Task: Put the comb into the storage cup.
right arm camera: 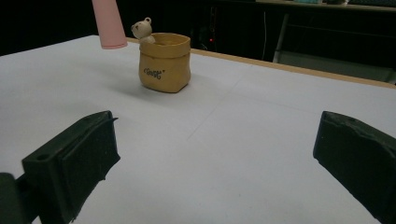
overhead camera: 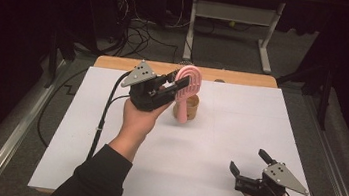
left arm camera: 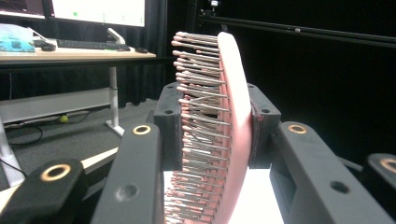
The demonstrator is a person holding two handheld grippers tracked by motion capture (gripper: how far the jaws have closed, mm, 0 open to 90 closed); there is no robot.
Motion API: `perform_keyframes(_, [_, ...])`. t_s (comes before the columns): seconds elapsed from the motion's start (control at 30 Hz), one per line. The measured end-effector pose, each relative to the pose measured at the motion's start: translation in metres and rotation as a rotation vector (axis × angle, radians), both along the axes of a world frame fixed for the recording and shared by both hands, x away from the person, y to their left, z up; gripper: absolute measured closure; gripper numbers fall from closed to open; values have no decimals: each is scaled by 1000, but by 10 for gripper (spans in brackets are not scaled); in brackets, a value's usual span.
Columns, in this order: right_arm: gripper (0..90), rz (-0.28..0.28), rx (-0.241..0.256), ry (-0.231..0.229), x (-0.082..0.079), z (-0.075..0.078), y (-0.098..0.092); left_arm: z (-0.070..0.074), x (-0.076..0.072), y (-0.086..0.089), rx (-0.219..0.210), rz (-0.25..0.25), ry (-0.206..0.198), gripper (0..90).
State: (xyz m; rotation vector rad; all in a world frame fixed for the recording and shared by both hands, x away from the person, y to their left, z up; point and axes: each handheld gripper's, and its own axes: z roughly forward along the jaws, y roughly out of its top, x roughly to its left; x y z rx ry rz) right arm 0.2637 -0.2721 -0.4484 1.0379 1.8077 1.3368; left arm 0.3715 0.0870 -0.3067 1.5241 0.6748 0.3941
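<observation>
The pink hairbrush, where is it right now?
In the high view the pink hairbrush is held upright at its head by the left hand-held gripper, handle down, just left of the small tan pot near the table's far edge.

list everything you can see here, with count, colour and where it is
hairbrush: 1, pink, held head-up above the table's far middle, handle hanging down beside the pot
pot: 1, tan, sack-shaped, small bear figure at its rim, far middle of the table
table: 1, white top with wooden far edge
desk frame: 1, white, on the floor beyond the table
left hand-held gripper: 1, black, shut on the hairbrush head
right hand-held gripper: 1, black, open, low over the near right corner
hands: 2, one on each gripper
</observation>
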Motion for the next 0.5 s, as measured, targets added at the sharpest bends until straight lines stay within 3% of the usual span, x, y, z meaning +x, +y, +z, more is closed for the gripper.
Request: perform_keyframes(0.5, [1,7,-11,-12,-1,1,1,8,15,-10,1,8,-12,644])
